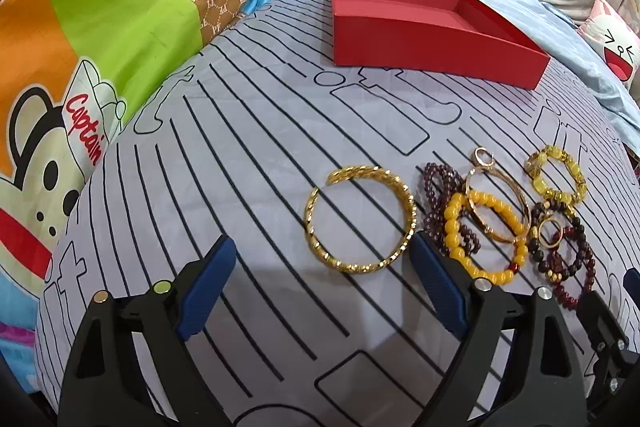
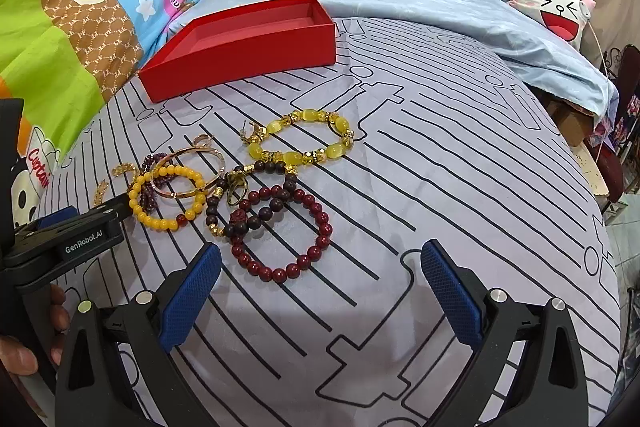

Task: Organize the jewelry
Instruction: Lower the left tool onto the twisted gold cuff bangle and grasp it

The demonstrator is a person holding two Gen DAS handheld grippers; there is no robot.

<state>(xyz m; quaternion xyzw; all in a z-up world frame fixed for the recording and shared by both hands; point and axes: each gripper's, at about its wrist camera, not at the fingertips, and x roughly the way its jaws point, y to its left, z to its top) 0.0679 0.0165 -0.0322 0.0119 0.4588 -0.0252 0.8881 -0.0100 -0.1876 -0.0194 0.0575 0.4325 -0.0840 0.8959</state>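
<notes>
Jewelry lies in a loose cluster on a striped grey bedsheet [image 1: 240, 155] over a bed; the empty red box [image 1: 420, 27] sits well apart, farther up the sheet. Left gripper [image 1: 320, 291] stands wide open, nothing between its blue pads, tilted down toward the gold bangle [image 1: 360, 219], which lies flat just ahead of it and slightly apart from the rest of the pile. Right gripper [image 2: 320, 295] is likewise wide open and empty, just short of the dark red bead bracelet [image 2: 292, 235]. Judgement on handling: the bangle looks like rigid metal, light, with a faceted but probably slick surface; it should keep its shape under a pinch, so taking it across the near arc of the rim seems best, though the soft bedding may give and let a pad slide under or push it away. The bead bracelets, including the yellow bead bracelet [image 1: 488, 235] and the purple bead strand [image 1: 434, 195], are probably elastic-strung, limp, and will sag from any single pinch point. They overlap the thin rose-gold bangle [image 1: 496, 207] and a small ring [image 1: 551, 231], so lifting one may drag neighbours. The pale yellow stone bracelet [image 2: 300, 143] lies freest on the far side; stones may chip if dropped into the box.
</notes>
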